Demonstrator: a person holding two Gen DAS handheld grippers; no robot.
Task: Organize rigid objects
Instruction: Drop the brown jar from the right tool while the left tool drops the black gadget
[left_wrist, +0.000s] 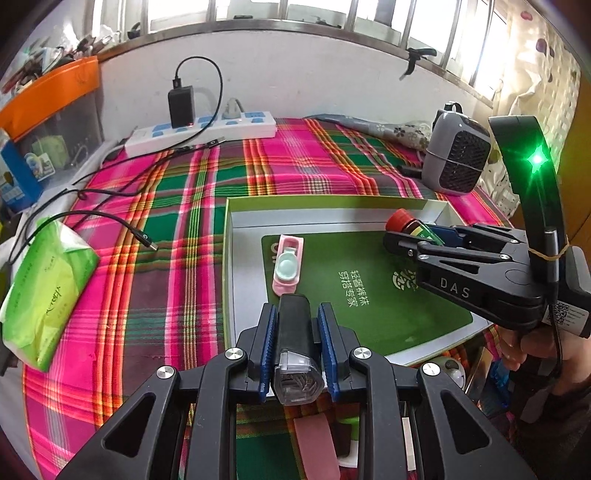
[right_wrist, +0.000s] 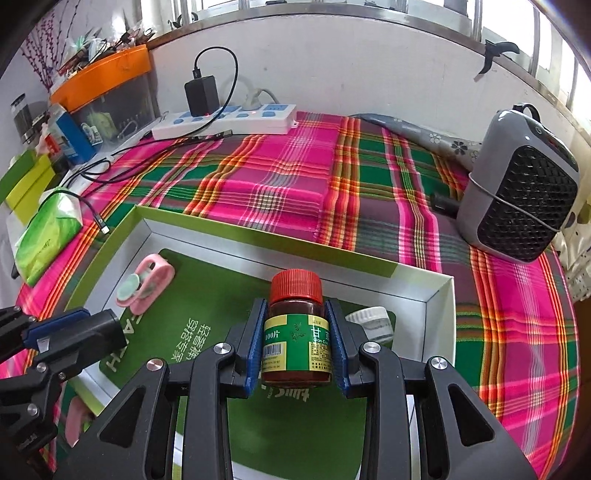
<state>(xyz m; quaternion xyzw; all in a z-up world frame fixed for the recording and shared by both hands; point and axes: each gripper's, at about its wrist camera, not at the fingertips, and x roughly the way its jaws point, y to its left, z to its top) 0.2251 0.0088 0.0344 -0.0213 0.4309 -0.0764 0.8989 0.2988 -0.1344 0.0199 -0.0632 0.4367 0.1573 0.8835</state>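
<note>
The left gripper clamps a black oblong device with a clear faceted end at the near edge of the shallow white cardboard box with green rim. The right gripper, marked "DAS", pinches a brown glass pill bottle with a red ribbed cap; its green label reads "100片". It hangs over the box's green insert printed "轻奢裤袜 穿搭专家". Inside lie a pink plastic case with a pale-green disc and a white-capped jar.

There are two grippers: the left gripper and the right gripper. There is one box. There is one black light, one brown bottle, one pink clip and one white cap. There is one power strip, one gray fan and one green tissue pack.
</note>
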